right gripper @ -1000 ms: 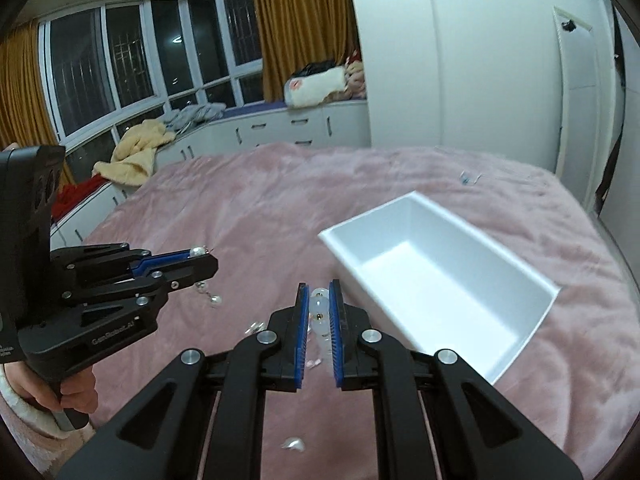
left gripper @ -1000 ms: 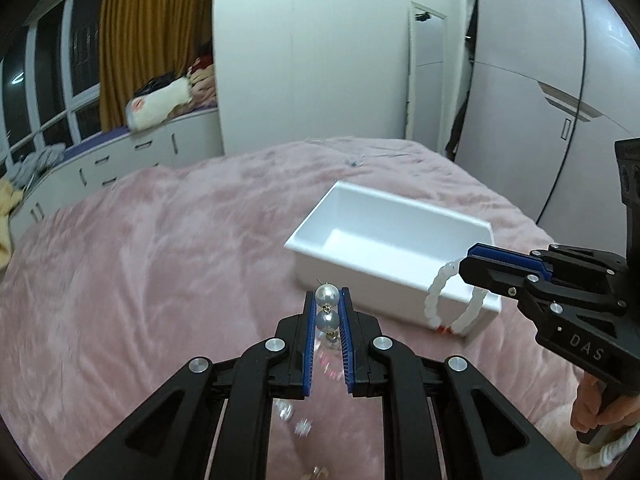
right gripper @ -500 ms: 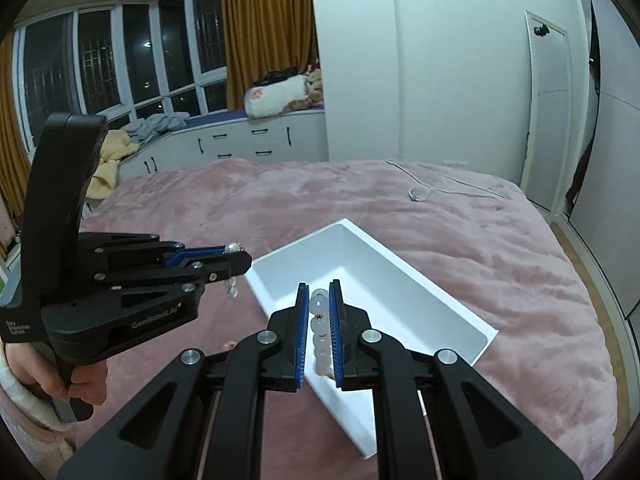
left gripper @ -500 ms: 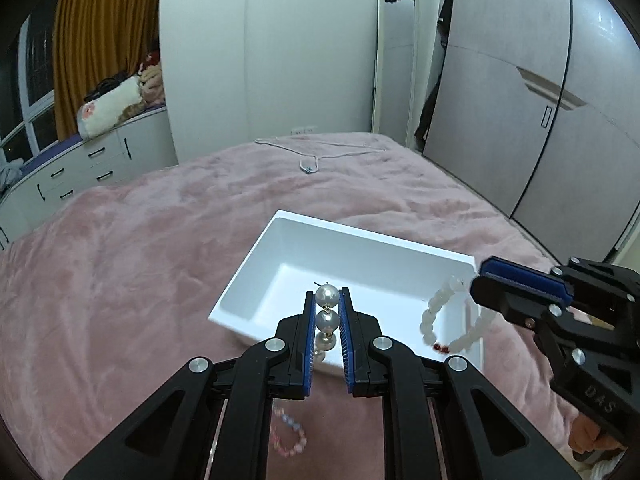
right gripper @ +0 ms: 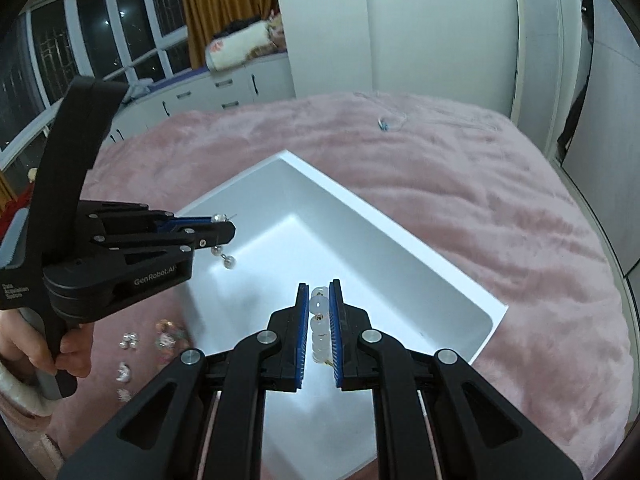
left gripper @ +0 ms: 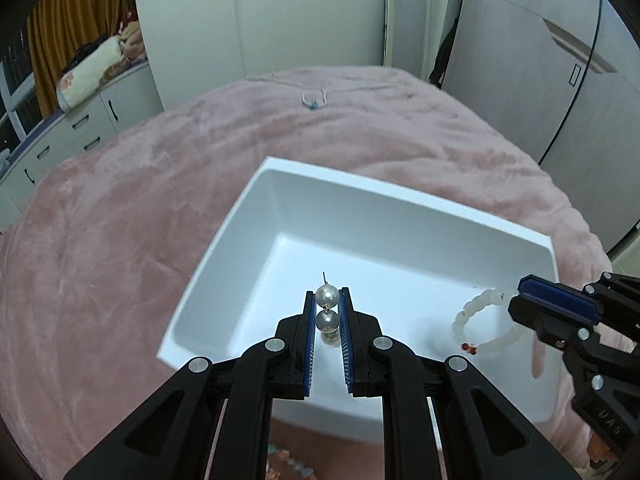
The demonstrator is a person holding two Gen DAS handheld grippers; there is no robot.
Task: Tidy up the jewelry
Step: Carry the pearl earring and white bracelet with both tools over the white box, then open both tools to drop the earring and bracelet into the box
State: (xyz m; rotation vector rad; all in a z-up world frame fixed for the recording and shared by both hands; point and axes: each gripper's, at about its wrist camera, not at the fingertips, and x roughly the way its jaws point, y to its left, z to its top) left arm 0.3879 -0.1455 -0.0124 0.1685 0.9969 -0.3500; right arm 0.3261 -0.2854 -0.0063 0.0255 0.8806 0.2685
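From your left wrist view, the lowest part of the pearl earring (left gripper: 327,312) is tucked behind the pads, and small beads on the pink blanket (left gripper: 120,240) below the frame are blurred and cut off. Your left gripper (left gripper: 327,304) is clenched on that earring, over the near end of the white box (left gripper: 400,216). To its right, your right gripper (left gripper: 520,300) pinches the white bead bracelet (left gripper: 480,328), which dangles above the box floor.

From your right wrist view, most of the bracelet (right gripper: 320,320) hides between the pads of your right gripper (right gripper: 319,292), clamped tight, box directly below. Your left gripper (right gripper: 230,232) sits left, earring (right gripper: 224,254) hanging over the box's corner. Loose pieces (right gripper: 128,340) lower left are too blurred to identify.
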